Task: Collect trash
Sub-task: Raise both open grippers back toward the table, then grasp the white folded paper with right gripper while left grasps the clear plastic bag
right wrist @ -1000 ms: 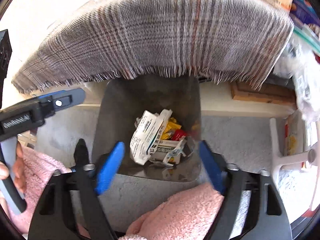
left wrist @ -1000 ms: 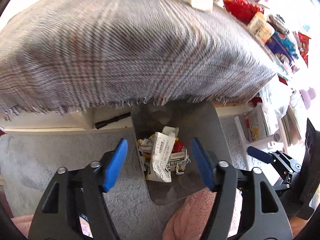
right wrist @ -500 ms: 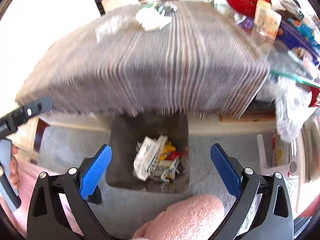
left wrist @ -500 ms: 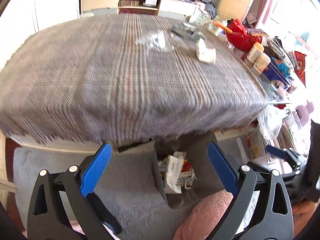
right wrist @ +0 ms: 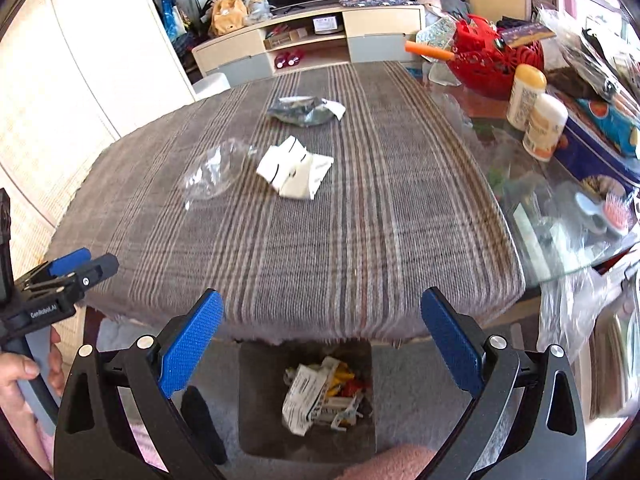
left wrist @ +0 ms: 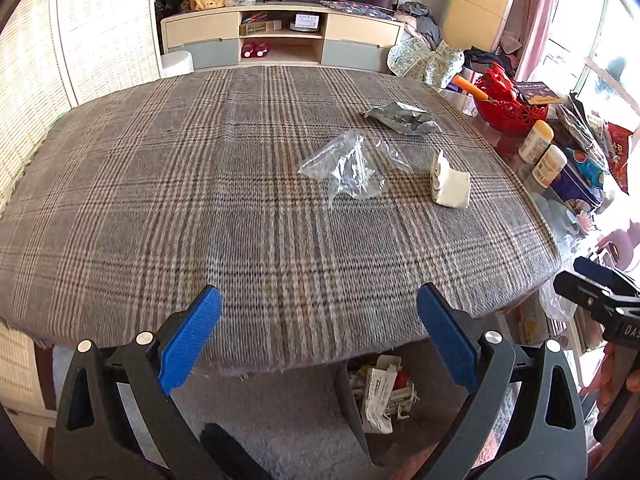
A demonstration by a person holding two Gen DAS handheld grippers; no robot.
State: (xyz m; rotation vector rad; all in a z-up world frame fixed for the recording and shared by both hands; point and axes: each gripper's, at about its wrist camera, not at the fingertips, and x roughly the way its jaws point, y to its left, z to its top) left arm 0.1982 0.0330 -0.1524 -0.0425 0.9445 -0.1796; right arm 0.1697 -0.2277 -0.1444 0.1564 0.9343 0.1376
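Midway through a table clean-up. Already in the dark trash bin [right wrist: 256,400] at bottom centre of the right wrist view, tucked just under the table edge: a heap of crumpled paper and wrappers [right wrist: 324,394]. Still out on the plaid tablecloth [left wrist: 160,200], upper right of centre in the left wrist view: a clear plastic bag [left wrist: 348,166], a grey foil wrapper [left wrist: 402,118] beyond it, and a white folded packet [left wrist: 450,184] to its right, all near one another and well apart from the bin. Left gripper [left wrist: 318,338] and right gripper [right wrist: 322,338] both spread wide and empty, blue pads framing the near table edge, nothing between them. Roughly three pieces left by this count; cluttered glass end of the table at right probably not part of the job.
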